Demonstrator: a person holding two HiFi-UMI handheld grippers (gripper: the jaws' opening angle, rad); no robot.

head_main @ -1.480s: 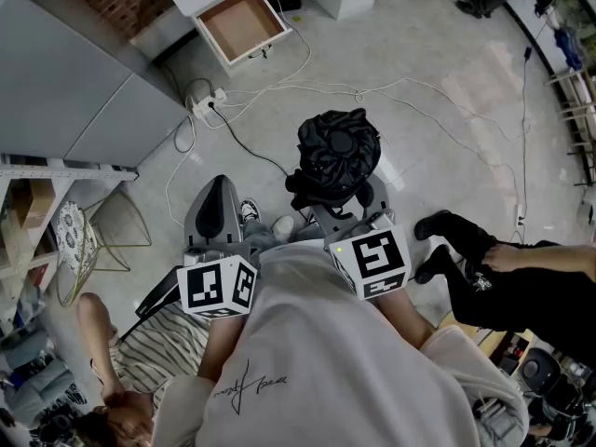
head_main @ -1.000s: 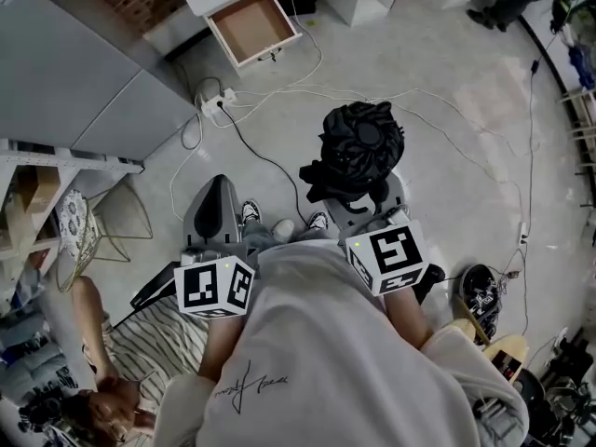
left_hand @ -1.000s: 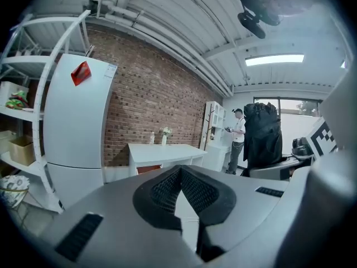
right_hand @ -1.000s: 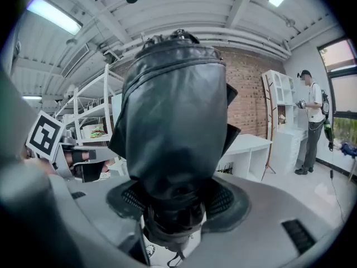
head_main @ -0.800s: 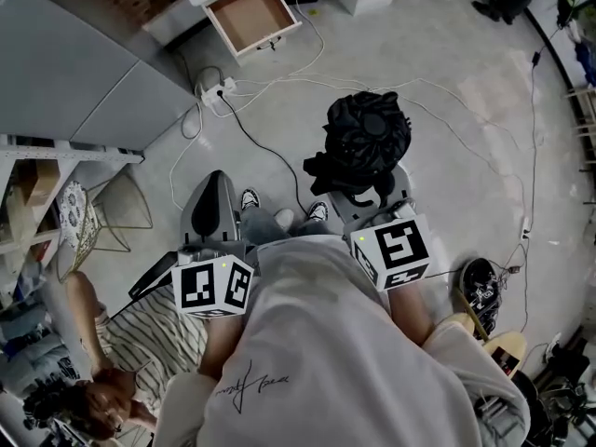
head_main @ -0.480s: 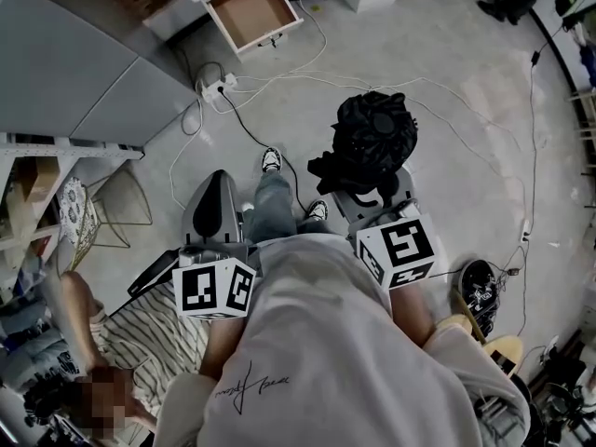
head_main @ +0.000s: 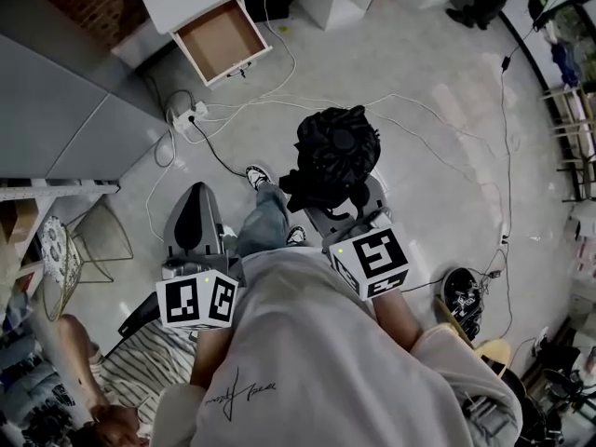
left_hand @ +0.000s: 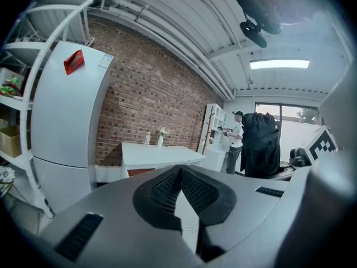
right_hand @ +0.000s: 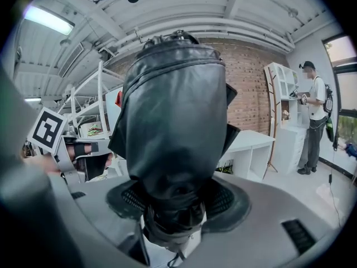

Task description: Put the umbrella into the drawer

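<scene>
The black folded umbrella (head_main: 335,155) stands upright in my right gripper (head_main: 341,210), which is shut on its lower end. In the right gripper view the umbrella (right_hand: 175,116) fills the middle, with the right gripper (right_hand: 174,208) clamped round its base. My left gripper (head_main: 193,205) is held beside it at the left, shut with nothing in it; its pads (left_hand: 192,191) meet in the left gripper view. The open wooden-bottomed drawer (head_main: 219,40) of a white desk lies ahead at the upper left and looks bare inside. I stand on the floor some steps away from it.
White cables and a power strip (head_main: 182,115) trail over the floor between me and the drawer. A grey cabinet (head_main: 56,110) and shelves line the left side. A person in striped clothes (head_main: 140,371) is low at my left. Another person (right_hand: 312,121) stands by white shelves.
I have walked a little forward, one foot stepping ahead. The umbrella has stayed in the right gripper. The person in black at the right has left the view.
</scene>
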